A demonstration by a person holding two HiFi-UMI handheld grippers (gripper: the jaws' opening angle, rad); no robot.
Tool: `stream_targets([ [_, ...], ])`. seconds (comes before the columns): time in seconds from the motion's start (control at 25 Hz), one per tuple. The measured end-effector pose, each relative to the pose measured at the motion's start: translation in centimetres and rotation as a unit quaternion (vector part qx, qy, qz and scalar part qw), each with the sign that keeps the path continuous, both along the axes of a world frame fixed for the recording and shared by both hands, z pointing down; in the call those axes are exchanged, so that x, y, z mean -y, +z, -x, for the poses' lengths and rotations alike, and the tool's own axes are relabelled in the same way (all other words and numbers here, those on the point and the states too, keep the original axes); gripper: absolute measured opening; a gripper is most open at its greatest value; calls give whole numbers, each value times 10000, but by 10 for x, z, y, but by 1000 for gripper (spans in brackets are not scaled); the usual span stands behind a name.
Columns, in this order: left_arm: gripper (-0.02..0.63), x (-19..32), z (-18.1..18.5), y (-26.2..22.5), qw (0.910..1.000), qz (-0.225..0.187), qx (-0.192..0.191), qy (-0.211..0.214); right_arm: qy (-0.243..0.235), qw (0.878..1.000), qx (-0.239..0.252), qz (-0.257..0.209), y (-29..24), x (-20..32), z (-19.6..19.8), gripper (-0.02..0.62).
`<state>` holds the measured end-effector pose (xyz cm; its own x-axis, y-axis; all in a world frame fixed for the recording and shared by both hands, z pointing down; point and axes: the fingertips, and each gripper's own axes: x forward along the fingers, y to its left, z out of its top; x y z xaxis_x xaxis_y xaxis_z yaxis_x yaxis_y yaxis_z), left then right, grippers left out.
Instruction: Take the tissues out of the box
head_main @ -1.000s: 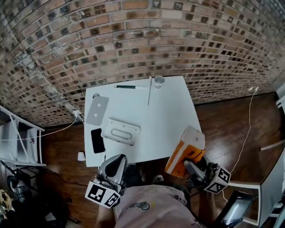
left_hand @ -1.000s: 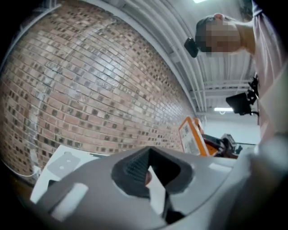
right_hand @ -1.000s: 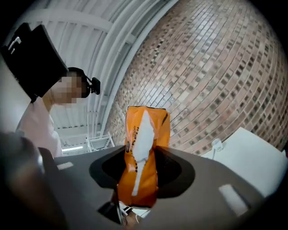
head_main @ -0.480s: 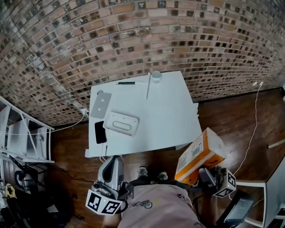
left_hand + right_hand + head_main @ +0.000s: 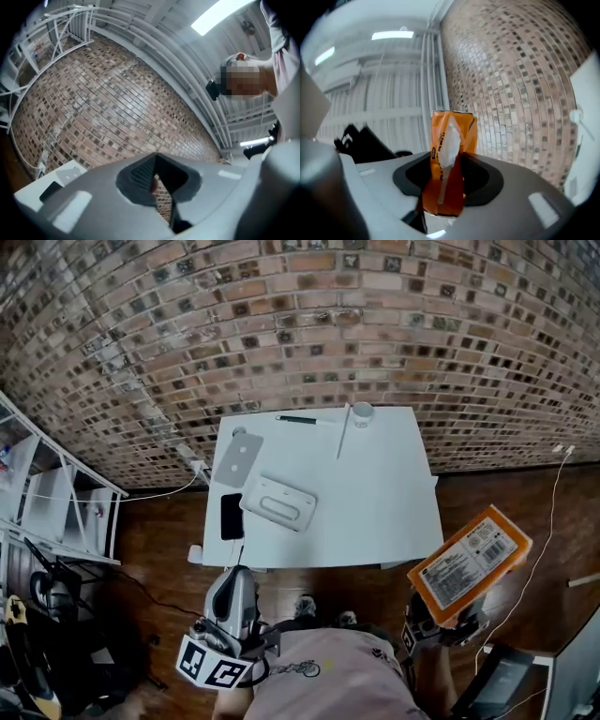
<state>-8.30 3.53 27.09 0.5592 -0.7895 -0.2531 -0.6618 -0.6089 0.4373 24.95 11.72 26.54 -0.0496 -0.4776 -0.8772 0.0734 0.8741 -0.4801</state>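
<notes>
Orange tissue box clamped in right gripper jaws, tissue seen only from there; left gripper jaws together.

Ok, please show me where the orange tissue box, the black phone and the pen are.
orange tissue box (image 5: pixel 470 564): head view, middle of its printed face.
black phone (image 5: pixel 231 517): head view, centre of its screen.
pen (image 5: pixel 298 419): head view, middle of its barrel.

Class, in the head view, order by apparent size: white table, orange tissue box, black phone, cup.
1. white table
2. orange tissue box, held nearer the camera, so it looks enlarged
3. black phone
4. cup
</notes>
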Motion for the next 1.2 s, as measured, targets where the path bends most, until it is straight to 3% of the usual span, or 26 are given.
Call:
stream_targets([
  [0.08, 5, 7, 10, -4, 9999, -61, -60, -112, -66, 9933, 1128, -241, 2, 14, -21, 176],
  [0.12, 5, 9, 13, -6, 9998, -92, -73, -145, -2, 9902, 1375, -254, 5, 21, -27, 176],
  [0.32, 5, 13, 22, -6, 9997, -126, -139, -178, -37, 9954, 957, 99, 6, 44, -5, 170],
  [0.96, 5, 10, 28, -6, 9994, -128, -270, -189, -475, 9917, 1191, -69, -1, 44, 22, 170],
  [1.04, 4, 14, 30, -4, 9975, -88, 76, -700, -475, 9916, 1200, 73, 1, 48, 29, 170],
  [1.08, 3, 19, 30, -1, 9928, -66, 458, -1104, -413, 9931, 1070, 238, 3, 53, 37, 170],
  [1.12, 3, 26, 29, 1, 9839, -56, 928, -1524, -315, 9951, 818, 451, 5, 59, 46, 170],
  [1.2, 3, 40, 25, 2, 9534, -73, 1909, -2335, -80, 9956, 119, 924, 10, 70, 68, 170],
])
